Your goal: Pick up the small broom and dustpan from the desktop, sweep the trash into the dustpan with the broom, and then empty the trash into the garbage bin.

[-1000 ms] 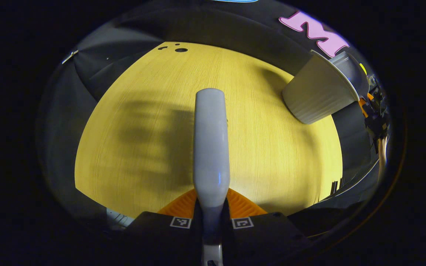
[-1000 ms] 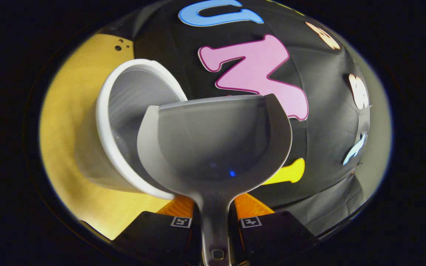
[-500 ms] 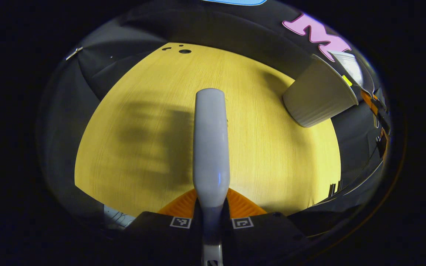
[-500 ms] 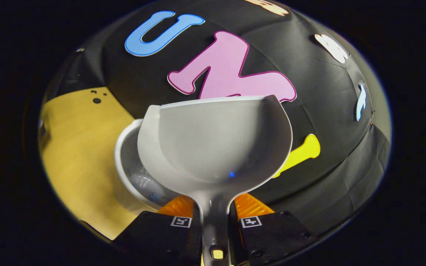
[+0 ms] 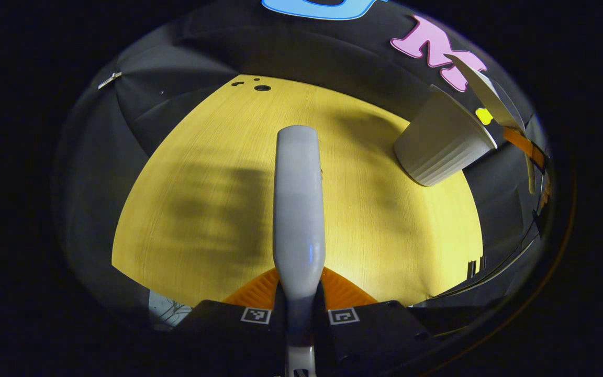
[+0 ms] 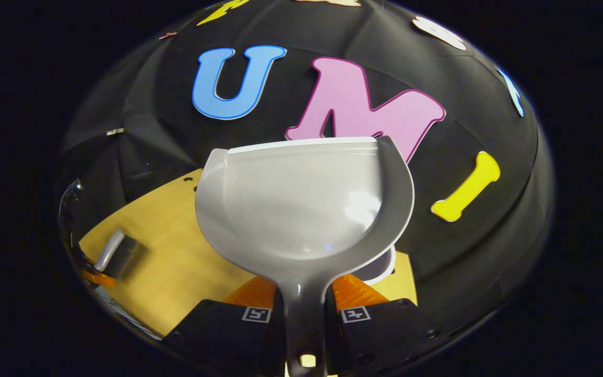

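Above the counter [image 5: 218, 199], your left tool [image 5: 299, 309] is clamping the broom [image 5: 298, 204] by its handle. Your right tool [image 6: 305, 309] is gripping the dustpan [image 6: 301, 204] handle, over the bin [image 5: 440, 144].

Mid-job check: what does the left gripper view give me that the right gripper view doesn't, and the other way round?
Left gripper view: the broom seen along its length, clamped in the left gripper; the ribbed outer wall of the garbage bin standing on the desktop; and the dustpan edge-on by the bin's rim.

Right gripper view: the inside of the dustpan's scoop, held by its handle in the right gripper, with no trash visible in it. The scoop hides most of the bin.

Both: desktop, bin, broom and dustpan, from different sides.
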Demonstrator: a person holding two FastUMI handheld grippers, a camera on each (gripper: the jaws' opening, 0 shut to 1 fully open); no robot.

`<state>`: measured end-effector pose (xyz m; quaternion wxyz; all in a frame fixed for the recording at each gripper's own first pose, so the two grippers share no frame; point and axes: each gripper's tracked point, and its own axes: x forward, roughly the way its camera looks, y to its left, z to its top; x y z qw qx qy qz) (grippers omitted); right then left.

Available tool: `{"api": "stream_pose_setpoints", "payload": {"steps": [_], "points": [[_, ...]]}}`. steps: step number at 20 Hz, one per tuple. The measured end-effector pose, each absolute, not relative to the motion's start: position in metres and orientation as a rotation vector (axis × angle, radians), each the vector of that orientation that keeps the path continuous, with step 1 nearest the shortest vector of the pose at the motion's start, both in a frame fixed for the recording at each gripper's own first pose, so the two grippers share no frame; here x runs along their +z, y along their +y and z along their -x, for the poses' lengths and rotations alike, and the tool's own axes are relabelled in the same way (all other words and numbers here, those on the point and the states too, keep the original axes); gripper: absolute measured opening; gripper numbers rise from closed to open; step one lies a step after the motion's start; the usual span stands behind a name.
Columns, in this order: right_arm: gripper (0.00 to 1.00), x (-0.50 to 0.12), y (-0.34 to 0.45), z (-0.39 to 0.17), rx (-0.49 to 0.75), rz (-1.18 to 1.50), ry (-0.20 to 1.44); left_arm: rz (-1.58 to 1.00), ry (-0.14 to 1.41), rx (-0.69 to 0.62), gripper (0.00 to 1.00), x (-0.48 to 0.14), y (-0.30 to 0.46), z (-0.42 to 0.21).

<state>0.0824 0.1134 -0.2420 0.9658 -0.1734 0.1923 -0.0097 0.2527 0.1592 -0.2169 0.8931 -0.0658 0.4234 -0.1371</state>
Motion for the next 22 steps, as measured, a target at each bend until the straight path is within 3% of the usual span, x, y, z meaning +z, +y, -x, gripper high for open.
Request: {"api": "stream_pose_setpoints", "payload": {"steps": [9,14,20,22], "points": [[0.33,-0.368,0.187,-0.024,0.115,0.162,0.657,0.081,0.88,-0.286,0.25,-0.238,0.171,-0.258],[0.33,-0.428,0.199,-0.006,0.11,0.106,0.783,0.07,0.91,-0.268,0.28,-0.259,0.172,-0.262],[0.33,-0.501,0.204,-0.007,0.072,0.006,0.921,-0.021,0.98,-0.253,0.22,-0.285,0.176,-0.272],[0.33,-0.517,0.204,-0.008,0.059,-0.02,0.955,-0.044,0.996,-0.249,0.26,-0.287,0.177,-0.275]]}}
